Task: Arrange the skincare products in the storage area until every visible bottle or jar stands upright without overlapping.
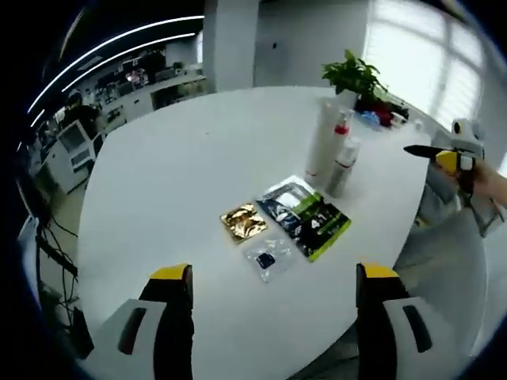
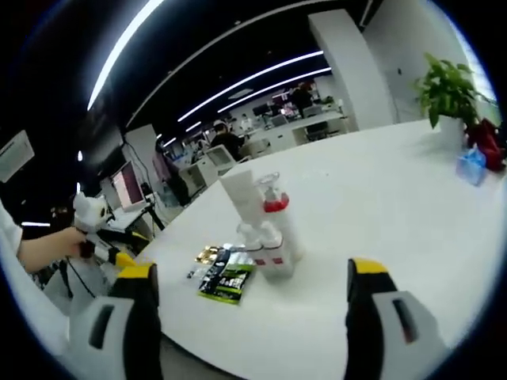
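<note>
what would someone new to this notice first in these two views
A cluster of white skincare bottles with red bands and a red cap stands upright near the middle of the white table. Beside them lie flat sachets: a gold one, a green-and-black one and a small clear one. A green potted plant stands at the table's far edge, and both hand-held grippers are open and empty, short of the products.
</note>
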### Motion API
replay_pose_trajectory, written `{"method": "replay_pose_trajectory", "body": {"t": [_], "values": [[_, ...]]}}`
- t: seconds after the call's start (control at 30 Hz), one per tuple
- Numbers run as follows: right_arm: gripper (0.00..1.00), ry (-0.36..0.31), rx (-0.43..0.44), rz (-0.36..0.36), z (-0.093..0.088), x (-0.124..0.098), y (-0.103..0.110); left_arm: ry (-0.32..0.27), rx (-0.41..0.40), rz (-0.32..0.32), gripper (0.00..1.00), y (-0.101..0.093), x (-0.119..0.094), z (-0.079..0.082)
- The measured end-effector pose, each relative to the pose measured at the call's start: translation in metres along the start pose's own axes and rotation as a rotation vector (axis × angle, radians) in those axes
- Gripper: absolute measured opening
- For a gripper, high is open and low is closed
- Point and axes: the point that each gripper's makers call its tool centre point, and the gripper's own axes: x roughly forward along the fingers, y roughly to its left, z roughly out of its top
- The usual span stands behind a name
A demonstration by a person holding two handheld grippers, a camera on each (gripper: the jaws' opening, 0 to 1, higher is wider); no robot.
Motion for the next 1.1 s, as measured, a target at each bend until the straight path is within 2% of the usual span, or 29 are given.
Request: {"method": "replay_pose_trajectory", "body": {"t": [0.2, 0.47, 0.57, 1.1], "values": [[1.00, 0.002, 0.000, 0.002, -0.002, -0.003, 0.001, -0.048, -0.053, 0.036, 0.89, 0.001, -0.014, -0.010], [1.00, -0.005, -0.001, 0.000, -0.001, -0.006, 0.000, -0.121, -0.049, 0.101, 0.97, 0.007, -0.025, -0.010], [1.00, -0.005, 0.001, -0.001, -0.002, -0.007, 0.000, -0.152, -0.061, 0.113, 0.97, 0.008, -0.027, -0.010], [1.00, -0.011, 0.002, -0.003, -0.003, -0.011, 0.003, -0.175, -0.059, 0.124, 0.97, 0.008, -0.031, -0.008]]}}
